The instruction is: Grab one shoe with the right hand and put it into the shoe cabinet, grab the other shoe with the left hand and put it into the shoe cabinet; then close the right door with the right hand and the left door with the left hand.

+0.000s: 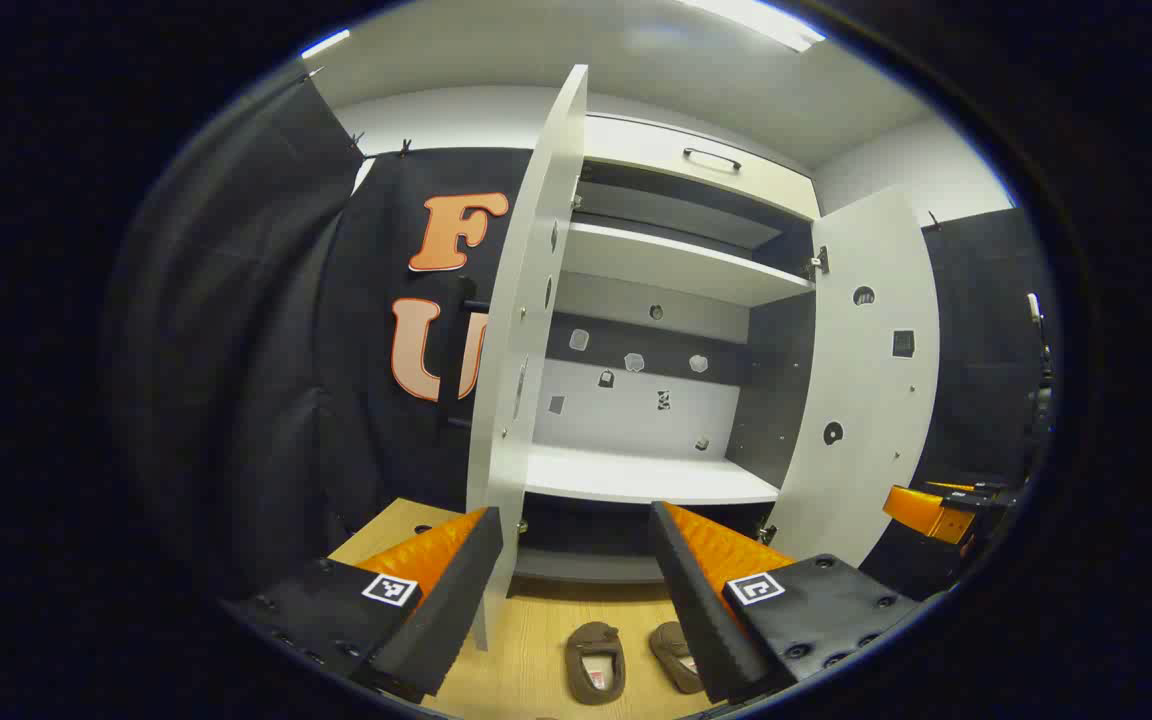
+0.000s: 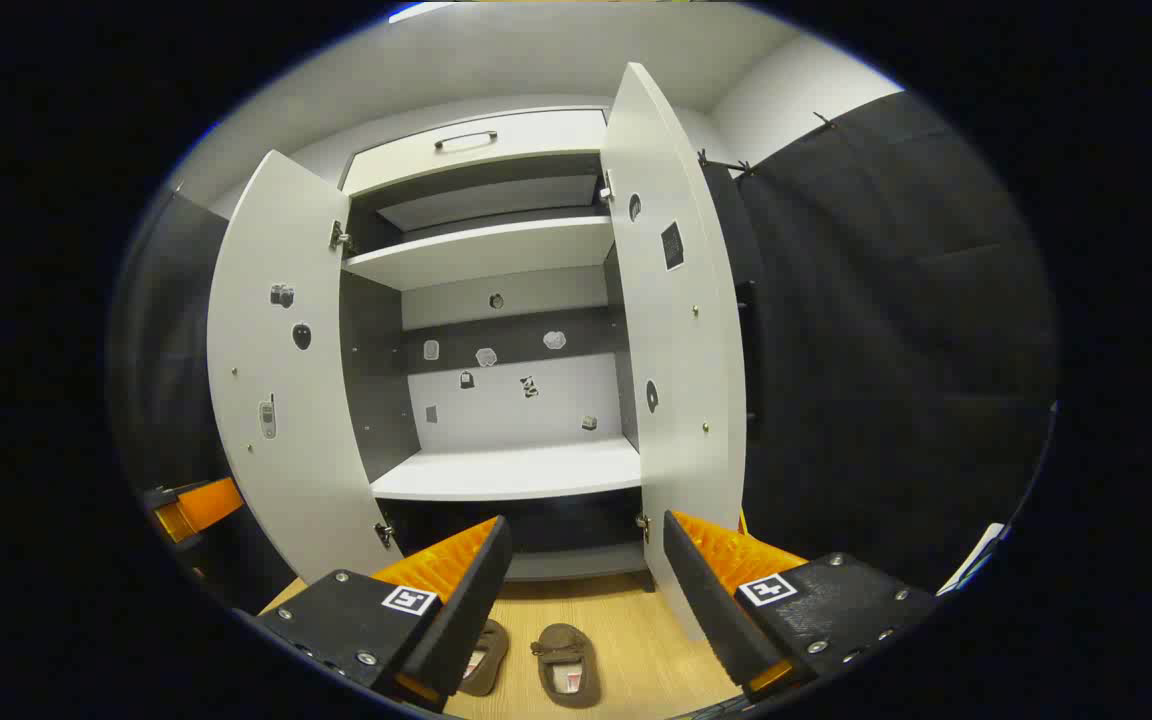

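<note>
Right gripper view: shoe cabinet [image 2: 496, 470] open, both doors swung wide.
Two shoes [image 2: 566, 665] lie on the floor; both grippers' jaws apart, holding nothing.

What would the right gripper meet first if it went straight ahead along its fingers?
Probably the shoe cabinet: the open right gripper points between both open doors at its dark base below the lower shelf. Depth is unclear.
</note>
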